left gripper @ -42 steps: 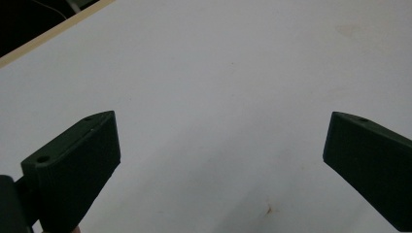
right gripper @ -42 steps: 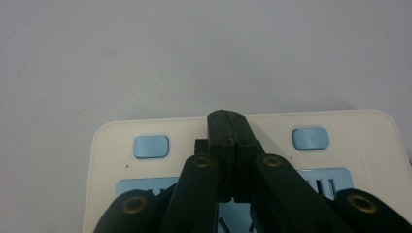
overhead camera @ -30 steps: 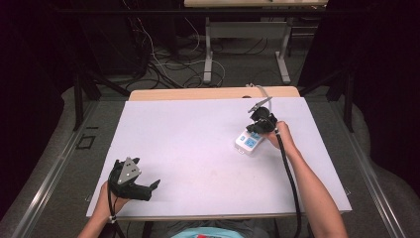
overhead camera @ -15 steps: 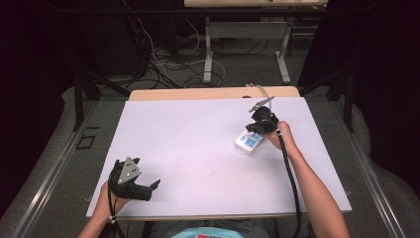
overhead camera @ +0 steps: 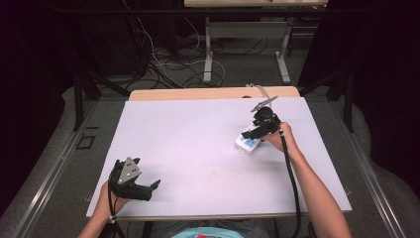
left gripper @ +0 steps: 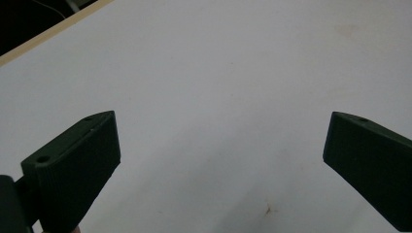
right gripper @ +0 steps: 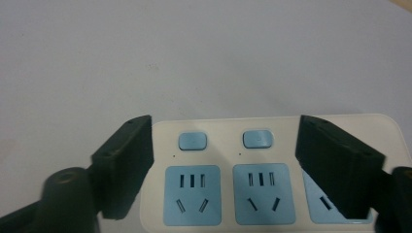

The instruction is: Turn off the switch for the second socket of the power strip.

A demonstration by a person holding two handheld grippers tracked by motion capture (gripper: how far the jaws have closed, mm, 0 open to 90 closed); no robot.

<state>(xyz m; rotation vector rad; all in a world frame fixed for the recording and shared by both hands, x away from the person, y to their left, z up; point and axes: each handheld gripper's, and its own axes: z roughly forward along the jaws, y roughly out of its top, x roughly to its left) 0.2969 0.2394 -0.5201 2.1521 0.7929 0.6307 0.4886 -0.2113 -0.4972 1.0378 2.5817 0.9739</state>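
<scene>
Right hand-held gripper (overhead camera: 250, 135), far right of the table (overhead camera: 198, 129): has just been spreading its jaws and now stands open over the white power strip (overhead camera: 246, 145), with nothing pinched between the pads. Seen from the right gripper view, hand-held gripper (right gripper: 223, 126) with one black jaw across the left end of the power strip (right gripper: 223, 145) and the other across its third socket; hard to tell whether the pads touch the casing or hover just above it. Lies flat on the table, that strip, in the same spot as a second ago, so looks like either a release after setting it down or an opening ahead of a fresh grip. Calls for a check of the jaw line next, since the strip runs longer than the gap between the jaws.

Left hand-held gripper (overhead camera: 151, 188), near the front left corner: rests there with jaws wide apart (left gripper: 221, 121), bare white table between them, well apart from the strip.

As for things that hold other things: just the blue sockets of the strip, two in full sight and a third half hidden by a jaw, all without a plug; two blue switches above them
</scene>
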